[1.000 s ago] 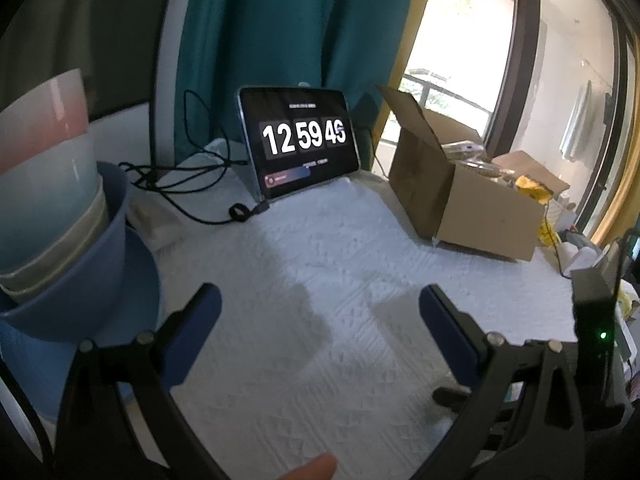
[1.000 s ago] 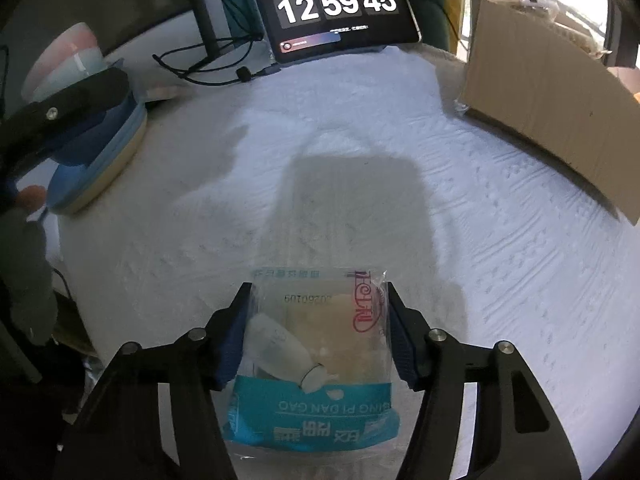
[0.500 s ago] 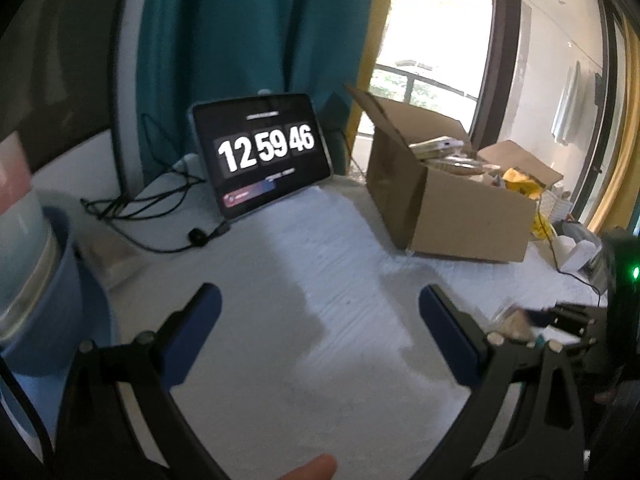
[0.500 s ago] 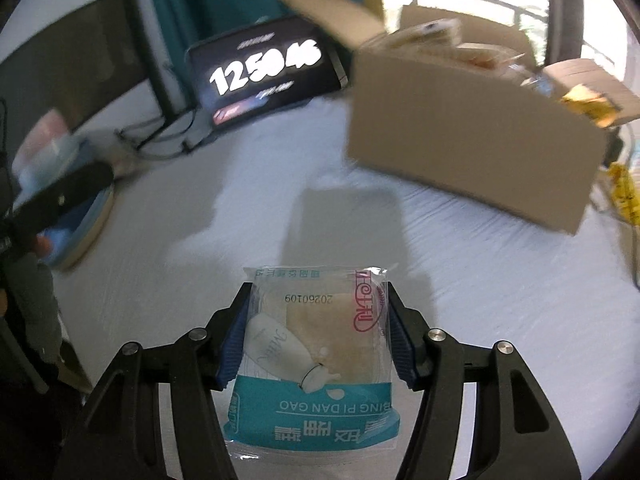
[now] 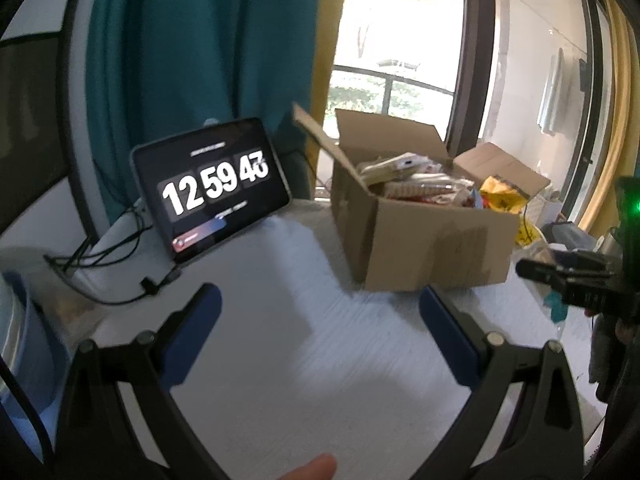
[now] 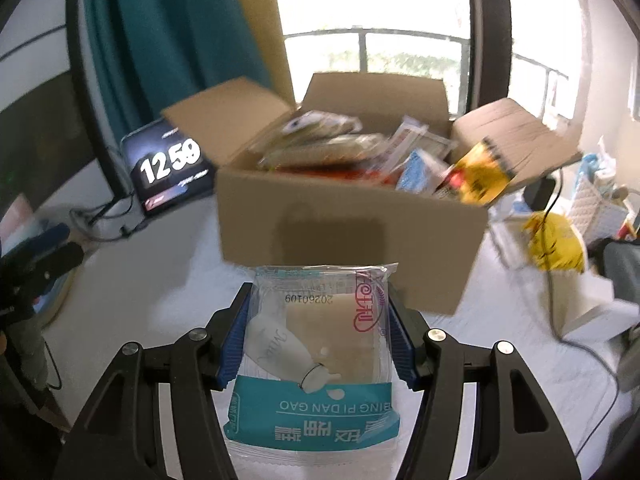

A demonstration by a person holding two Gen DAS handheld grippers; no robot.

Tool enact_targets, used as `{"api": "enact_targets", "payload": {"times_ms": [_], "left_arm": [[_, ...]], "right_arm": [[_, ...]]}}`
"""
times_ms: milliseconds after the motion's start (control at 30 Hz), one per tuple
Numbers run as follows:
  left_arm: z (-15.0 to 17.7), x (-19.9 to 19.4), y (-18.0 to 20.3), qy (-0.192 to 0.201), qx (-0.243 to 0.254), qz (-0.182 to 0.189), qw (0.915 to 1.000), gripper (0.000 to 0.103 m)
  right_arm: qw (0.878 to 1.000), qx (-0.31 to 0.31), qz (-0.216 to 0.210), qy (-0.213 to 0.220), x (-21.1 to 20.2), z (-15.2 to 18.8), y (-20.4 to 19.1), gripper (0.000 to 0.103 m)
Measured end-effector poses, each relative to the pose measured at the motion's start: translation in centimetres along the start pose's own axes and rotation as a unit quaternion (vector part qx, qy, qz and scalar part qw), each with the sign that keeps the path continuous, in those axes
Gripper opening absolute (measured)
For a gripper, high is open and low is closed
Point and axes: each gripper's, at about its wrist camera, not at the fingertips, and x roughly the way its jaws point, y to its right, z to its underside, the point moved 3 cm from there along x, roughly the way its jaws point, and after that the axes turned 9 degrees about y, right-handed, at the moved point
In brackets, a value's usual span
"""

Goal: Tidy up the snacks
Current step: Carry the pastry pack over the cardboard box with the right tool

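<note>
My right gripper (image 6: 318,336) is shut on a clear and teal cake packet (image 6: 316,344), held in the air in front of an open cardboard box (image 6: 352,220) filled with several snack packets. The box also shows in the left wrist view (image 5: 432,248), at the right of the white table. My left gripper (image 5: 320,320) is open and empty above the table's middle. The right gripper shows at the right edge of the left wrist view (image 5: 568,280).
A tablet showing a clock (image 5: 212,192) leans at the back of the table, with cables (image 5: 116,264) beside it. Stacked bowls (image 5: 16,340) stand at the left edge. A yellow bag (image 6: 556,244) and clutter lie right of the box.
My right gripper has lifted the packet off the table and swung it toward the box. My left gripper has turned right, so the box is nearer the middle of its view.
</note>
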Motion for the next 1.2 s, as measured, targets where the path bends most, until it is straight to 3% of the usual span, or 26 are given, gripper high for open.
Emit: {"api": "enact_targets", "payload": {"times_ms": [367,667,967,1200], "left_arm": [[-3.1,2.6,3.4,0.018,0.022,0.019,0.9994,0.1],[-7.4,4.6,5.3,0.066,0.036,0.031,0.9967,0.1],[-12.5,6.4,7.4,0.134,0.054,0.044,0.9886,0.1],[-14.9,10.4,8.0,0.141,0.026,0.045,0.9886,0.1]], "right_arm": [[0.999,0.0,0.019,0.041,-0.2,-4.1,4.4,0.063],[0.996,-0.006,0.033,0.084,0.3,-8.4,6.5,0.063],[0.992,0.015,0.038,0.12,2.9,-12.8,8.7,0.064],[0.99,0.036,0.031,0.136,5.9,-15.6,10.0,0.064]]}}
